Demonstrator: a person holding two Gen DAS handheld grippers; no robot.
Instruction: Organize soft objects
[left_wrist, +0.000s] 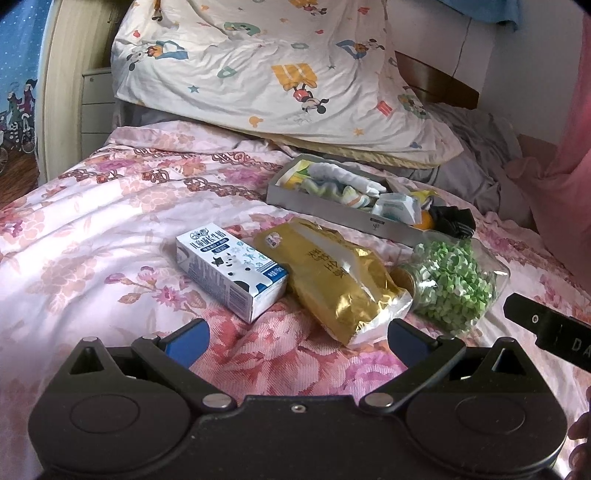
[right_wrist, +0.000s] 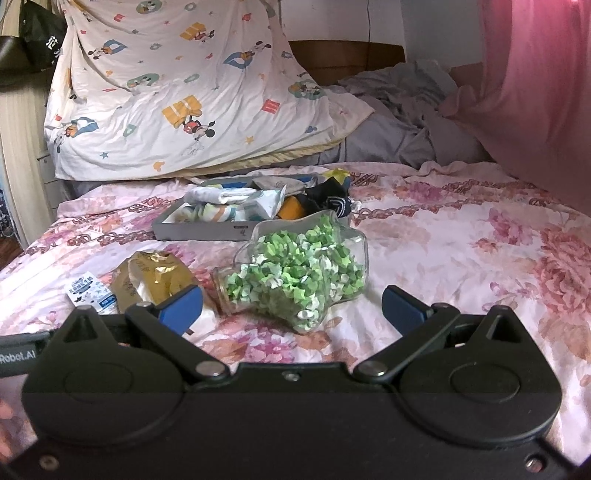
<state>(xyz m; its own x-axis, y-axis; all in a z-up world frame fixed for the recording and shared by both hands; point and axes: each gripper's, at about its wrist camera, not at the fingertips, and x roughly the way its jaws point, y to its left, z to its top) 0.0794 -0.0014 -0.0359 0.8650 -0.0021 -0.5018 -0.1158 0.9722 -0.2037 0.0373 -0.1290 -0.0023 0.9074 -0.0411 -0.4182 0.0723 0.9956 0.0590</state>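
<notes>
A grey tray (left_wrist: 325, 212) (right_wrist: 192, 232) lies on the flowered bedspread, holding folded white and striped cloths (left_wrist: 343, 182) (right_wrist: 218, 197), a tissue pack (left_wrist: 397, 208) (right_wrist: 266, 201) and dark socks (left_wrist: 452, 219) (right_wrist: 330, 203). In front of it lie a blue-and-white milk carton (left_wrist: 231, 271) (right_wrist: 90, 293), a gold foil bag (left_wrist: 332, 280) (right_wrist: 155, 280) and a clear star-shaped jar of green paper stars (left_wrist: 452, 284) (right_wrist: 295, 273). My left gripper (left_wrist: 297, 341) is open, just short of the carton and bag. My right gripper (right_wrist: 291, 306) is open, its fingers either side of the jar's near end.
A cartoon-print quilt (left_wrist: 273, 70) (right_wrist: 184, 85) is heaped behind the tray. Grey bedding (right_wrist: 399, 122) and a pink curtain (right_wrist: 535, 74) lie to the right. A wooden bed end and drawers (left_wrist: 96, 99) stand at the left. The other gripper's edge (left_wrist: 546, 325) shows at right.
</notes>
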